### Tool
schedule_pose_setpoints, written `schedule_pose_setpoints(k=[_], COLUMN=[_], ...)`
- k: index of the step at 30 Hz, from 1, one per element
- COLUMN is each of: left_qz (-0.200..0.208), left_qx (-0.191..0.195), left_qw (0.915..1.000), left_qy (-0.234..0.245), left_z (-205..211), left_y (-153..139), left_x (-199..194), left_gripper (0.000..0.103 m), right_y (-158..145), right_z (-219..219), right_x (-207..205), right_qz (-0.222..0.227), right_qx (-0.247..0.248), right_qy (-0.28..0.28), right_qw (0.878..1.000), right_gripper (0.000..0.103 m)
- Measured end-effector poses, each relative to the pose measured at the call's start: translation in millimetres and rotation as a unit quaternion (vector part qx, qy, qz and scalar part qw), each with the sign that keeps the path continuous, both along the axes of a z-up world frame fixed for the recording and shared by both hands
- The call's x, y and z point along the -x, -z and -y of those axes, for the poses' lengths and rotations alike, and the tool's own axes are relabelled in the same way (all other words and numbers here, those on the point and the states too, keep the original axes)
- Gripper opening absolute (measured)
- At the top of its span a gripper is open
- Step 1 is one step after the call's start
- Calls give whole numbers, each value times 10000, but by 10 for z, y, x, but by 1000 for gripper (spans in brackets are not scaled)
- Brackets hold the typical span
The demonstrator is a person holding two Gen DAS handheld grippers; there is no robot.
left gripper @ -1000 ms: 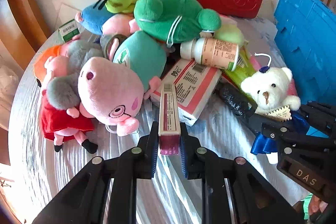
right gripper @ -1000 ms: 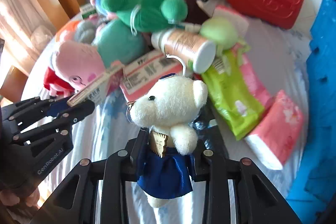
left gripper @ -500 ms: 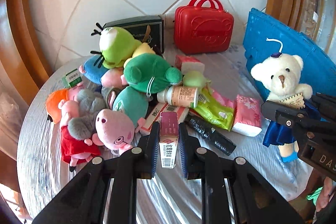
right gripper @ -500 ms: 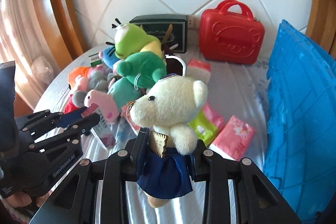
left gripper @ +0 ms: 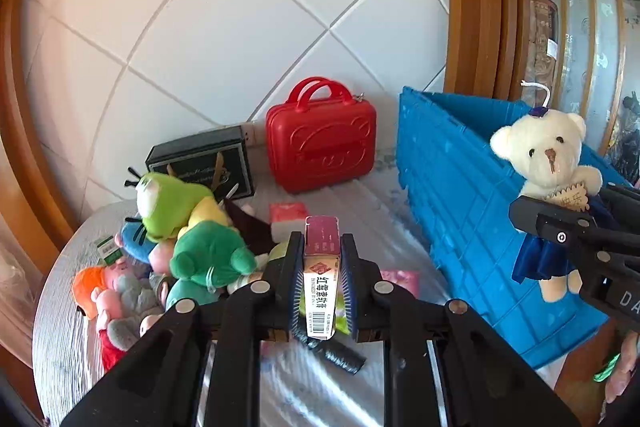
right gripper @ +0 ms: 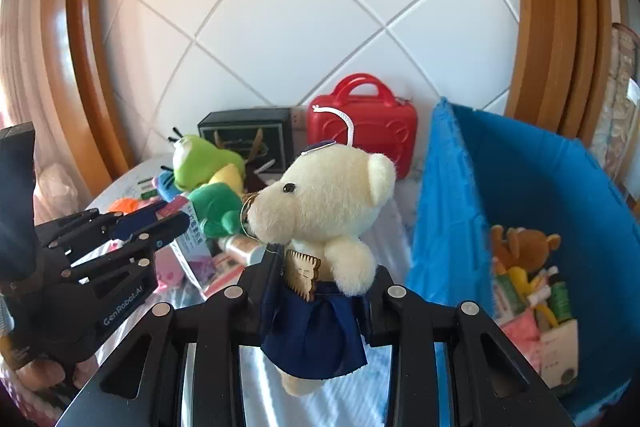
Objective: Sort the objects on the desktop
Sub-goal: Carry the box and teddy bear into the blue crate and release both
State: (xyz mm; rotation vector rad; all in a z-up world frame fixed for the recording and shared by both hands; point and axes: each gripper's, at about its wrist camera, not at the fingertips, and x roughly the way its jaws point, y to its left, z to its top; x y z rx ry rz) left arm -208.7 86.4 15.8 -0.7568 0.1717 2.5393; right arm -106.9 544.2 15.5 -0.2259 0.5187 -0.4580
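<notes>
1. Bottom centre of the left wrist view: the left tool (left gripper: pixel 319 281) clamps a slim medicine box (left gripper: pixel 320 277) upright between its pads, lifted above the desk (left gripper: pixel 60 339).
2. Lower centre of the right wrist view: the right tool (right gripper: pixel 316 301) grips a white teddy bear (right gripper: pixel 324 203) by its blue skirt only; soft cloth may slip, dropping the bear short.
3. Right side: the blue crate (right gripper: pixel 448 211) already holds sorted items; its near wall could snag either load.
4. Upper centre: a red case (left gripper: pixel 322 143) stands against the wall.

White tiled wall (left gripper: pixel 224 39), wooden frame (left gripper: pixel 468 7), perhaps curtain (right gripper: pixel 24 67)
</notes>
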Motion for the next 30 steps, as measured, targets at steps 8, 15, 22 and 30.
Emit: schedule_pose_setpoints(k=[8,15,22,30], left_qz=[-538,-678,132,1179], left_qx=[-181,-161,268,1093], left_qw=[9978,9942,9926,9813], left_qy=[330,820,1173,1060], left_z=[-1298,-2436,-3430,-3926], left_y=[-641,-962,-794,-38], left_x=[-228,-465,-212,204], left_gripper=[18,18,18,18], right_y=[-788,-1141,-1285,-904], right_z=[964,1848,2596,3147], right_x=[649,1148,1061,567], right_qz=[442,478,-122,-1120], right_qx=[189,233,95,-139], right_qy=[177,623,170,322], right_qw=[9987,9966,9997,9931], right_gripper=[32,33,34,34])
